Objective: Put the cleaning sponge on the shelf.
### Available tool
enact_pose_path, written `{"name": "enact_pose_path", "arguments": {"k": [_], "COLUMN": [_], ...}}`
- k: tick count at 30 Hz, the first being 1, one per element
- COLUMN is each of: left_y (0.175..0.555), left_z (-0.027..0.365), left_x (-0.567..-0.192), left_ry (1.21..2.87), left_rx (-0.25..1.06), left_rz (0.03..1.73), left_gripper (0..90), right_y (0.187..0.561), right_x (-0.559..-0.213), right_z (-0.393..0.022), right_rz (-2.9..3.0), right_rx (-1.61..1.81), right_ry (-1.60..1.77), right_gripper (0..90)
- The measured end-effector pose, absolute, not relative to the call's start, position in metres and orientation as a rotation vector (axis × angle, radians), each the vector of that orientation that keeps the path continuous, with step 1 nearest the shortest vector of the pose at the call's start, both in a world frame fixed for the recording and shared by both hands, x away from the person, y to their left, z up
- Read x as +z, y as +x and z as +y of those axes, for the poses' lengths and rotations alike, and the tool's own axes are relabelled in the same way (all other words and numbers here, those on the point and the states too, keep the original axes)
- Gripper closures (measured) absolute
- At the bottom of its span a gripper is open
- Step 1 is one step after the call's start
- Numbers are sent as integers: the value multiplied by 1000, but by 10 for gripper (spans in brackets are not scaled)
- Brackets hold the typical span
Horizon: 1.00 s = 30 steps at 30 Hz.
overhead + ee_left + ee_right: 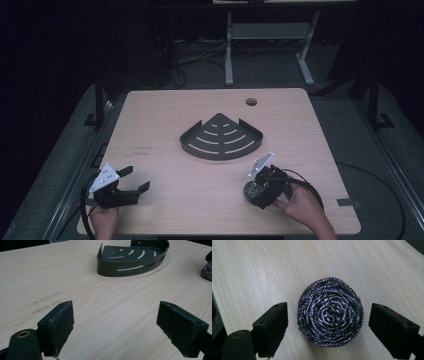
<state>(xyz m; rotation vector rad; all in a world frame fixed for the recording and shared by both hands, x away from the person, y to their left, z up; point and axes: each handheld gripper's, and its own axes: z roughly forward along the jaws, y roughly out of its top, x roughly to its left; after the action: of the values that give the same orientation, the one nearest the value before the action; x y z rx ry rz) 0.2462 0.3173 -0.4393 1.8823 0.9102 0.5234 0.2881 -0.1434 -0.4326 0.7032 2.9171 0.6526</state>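
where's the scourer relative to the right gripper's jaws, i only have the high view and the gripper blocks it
Observer: In the right gripper view the steel wool scourer lies on the table between the two open jaws of the right gripper, touching neither.
Operator: is it centred
Observer: Roughly; the gap to the jaw at the left of that view looks a little smaller.
Operator: left gripper near anything
Observer: No. The left gripper view shows the left gripper open over bare wood, with the black corner shelf well ahead of it.
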Motion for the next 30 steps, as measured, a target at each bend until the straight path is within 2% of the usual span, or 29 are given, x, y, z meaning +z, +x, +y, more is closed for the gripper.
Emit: {"name": "enact_pose_path", "arguments": {"k": [15,30], "left_y": [246,246], "left_z": [318,319], "left_x": [-439,-439], "left_ry": [1875,1876], "left_rx": [523,526], "left_rz": [913,911], "left_gripper": [137,137], "right_y": [295,296], "right_x": [-441,-443], "right_z": [-138,-137], "right_rz": [2931,2945], "right_rx": [600,584], "right_ry": [691,679], "right_gripper": [188,291]}}
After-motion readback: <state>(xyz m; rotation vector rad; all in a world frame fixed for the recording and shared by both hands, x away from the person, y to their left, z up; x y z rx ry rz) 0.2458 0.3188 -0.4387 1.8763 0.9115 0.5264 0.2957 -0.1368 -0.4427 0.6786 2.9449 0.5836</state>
